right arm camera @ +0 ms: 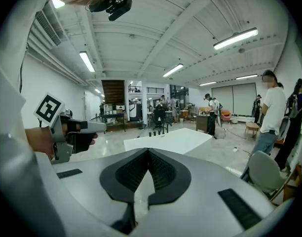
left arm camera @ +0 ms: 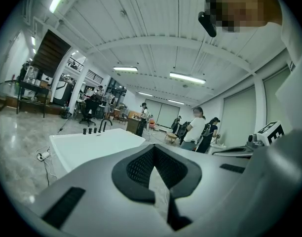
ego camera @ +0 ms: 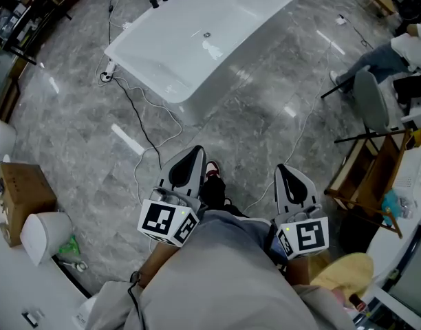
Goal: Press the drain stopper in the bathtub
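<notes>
Far across the grey floor from me sits the white bathtub, and nothing of the task is done yet as far as I can judge. The drain stopper shows as a small round spot on the tub's bottom, toward its far side, untouched. I hold the left gripper and the right gripper close to my body, both aimed roughly toward the tub but well apart from it. Each one's own view shows its jaws closed tip to tip, with nothing between them. From those low views I see only the tub's rim and outer wall, not the stopper. A black cable trails over the floor between me and the tub's near left corner. What is left, I reckon, is everything: walk up, reach over the rim, and push a jaw tip down onto the stopper.
</notes>
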